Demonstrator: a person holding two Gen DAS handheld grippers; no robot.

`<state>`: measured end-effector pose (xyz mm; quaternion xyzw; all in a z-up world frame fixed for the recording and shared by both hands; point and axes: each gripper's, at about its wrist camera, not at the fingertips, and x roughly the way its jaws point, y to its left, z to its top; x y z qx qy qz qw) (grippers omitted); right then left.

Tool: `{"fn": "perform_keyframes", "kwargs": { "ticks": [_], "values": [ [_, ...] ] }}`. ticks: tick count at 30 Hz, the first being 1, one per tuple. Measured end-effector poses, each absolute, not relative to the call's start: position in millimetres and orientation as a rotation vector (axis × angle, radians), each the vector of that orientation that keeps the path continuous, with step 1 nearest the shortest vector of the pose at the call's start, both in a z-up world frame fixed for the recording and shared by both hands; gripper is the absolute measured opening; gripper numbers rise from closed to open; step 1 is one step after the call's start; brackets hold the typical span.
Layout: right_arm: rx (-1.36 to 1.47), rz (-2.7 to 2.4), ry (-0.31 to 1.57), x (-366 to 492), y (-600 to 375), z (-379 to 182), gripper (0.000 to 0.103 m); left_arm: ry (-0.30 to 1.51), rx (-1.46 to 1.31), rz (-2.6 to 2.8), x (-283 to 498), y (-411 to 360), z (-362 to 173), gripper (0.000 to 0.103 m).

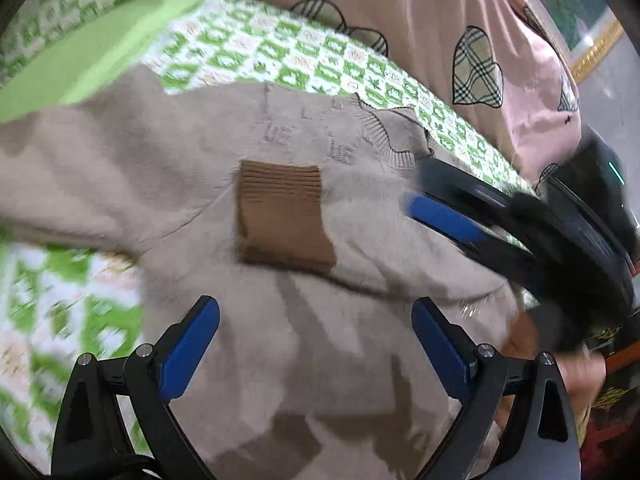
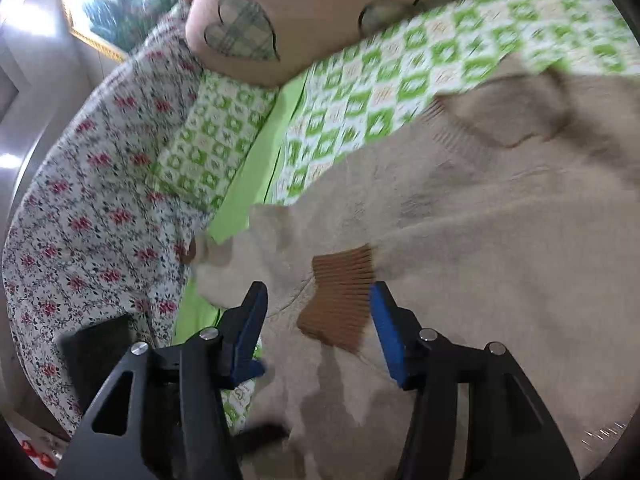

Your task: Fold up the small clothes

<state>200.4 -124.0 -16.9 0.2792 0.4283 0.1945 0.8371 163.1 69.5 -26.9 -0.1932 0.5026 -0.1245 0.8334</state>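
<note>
Item 1, floral cover (image 2: pixel 92 216): lies along the bed's left edge in the right wrist view, clear of your work.

Item 2, green checked sheet (image 1: pixel 280 56): covers the bed and carries the garment; a plain green band (image 1: pixel 80 60) runs across it beyond the garment.

Item 3, beige knit sweater (image 1: pixel 160 168): the task's piece, spread across the middle of the bed. One sleeve is laid over the body, so its brown ribbed cuff (image 1: pixel 284 214) rests on the chest below the ribbed collar (image 1: pixel 384 136). This reads as a sleeve fold already made, narrowing the piece for the next fold.

Item 4, your left hand-held gripper (image 1: pixel 316 344): jaws wide apart, nothing between them, poised above the sweater's body on your side of the cuff.

Item 5, your right hand-held gripper (image 2: pixel 318 332): jaws parted, straddling the cuff without closing on it; whether the pads touch the knit cannot be told through the blur.

Item 6, pink garment with plaid hearts (image 1: pixel 460 20): lies at the bed's far edge, apart from the sweater.
</note>
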Motion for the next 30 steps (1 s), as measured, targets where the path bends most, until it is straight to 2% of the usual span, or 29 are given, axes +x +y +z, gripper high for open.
{"fn": "perform_keyframes", "kwargs": {
  "ticks": [3, 6, 7, 8, 9, 10, 13, 16, 23, 26, 30],
  "values": [
    [0.598, 0.345, 0.854, 172.0, -152.2, -3.0, 0.056, 1.093, -0.451, -0.275, 190.8, 66.0, -43.1, 0.096],
    [0.615, 0.255, 0.82, 140.0, -186.1, 3.0, 0.057, 1.072, -0.455, -0.258, 209.1, 64.2, -53.4, 0.08],
    [0.623, 0.221, 0.812, 129.1, -198.5, 3.5, 0.057, 1.056, -0.448, -0.252, 212.8, 64.0, -54.0, 0.068],
    [0.633, 0.187, 0.807, 120.0, -209.1, 3.3, 0.058, 1.042, -0.439, -0.248, 216.2, 62.5, -54.8, 0.047],
    [0.652, 0.146, 0.798, 108.7, -223.0, 2.7, 0.058, 1.037, -0.44, -0.259, 219.2, 61.4, -56.2, 0.032],
    [0.672, 0.113, 0.785, 99.4, -235.2, 2.1, 0.058, 1.042, -0.456, -0.277, 222.8, 60.3, -59.2, 0.008],
    [0.703, 0.039, 0.759, 81.9, -261.6, 2.1, 0.058, 0.991, -0.434, -0.27, 217.8, 57.3, -48.0, 0.007],
    [0.688, -0.027, 0.736, 70.2, -282.9, 8.1, 0.058, 0.865, -0.386, -0.251, 198.7, 62.2, -23.9, 0.008],
    [0.605, -0.182, 0.77, 86.6, -336.8, 7.5, 0.058, 0.947, -0.373, -0.239, 203.9, 68.9, -53.4, 0.008],
    [0.549, -0.221, 0.808, 108.4, -353.2, 3.4, 0.064, 0.97, -0.379, -0.232, 203.8, 70.6, -61.5, 0.012],
    [0.506, -0.222, 0.905, 149.3, -366.9, -17.2, 0.065, 0.97, -0.387, -0.234, 201.1, 73.2, -61.4, 0.016]
  ]
}}
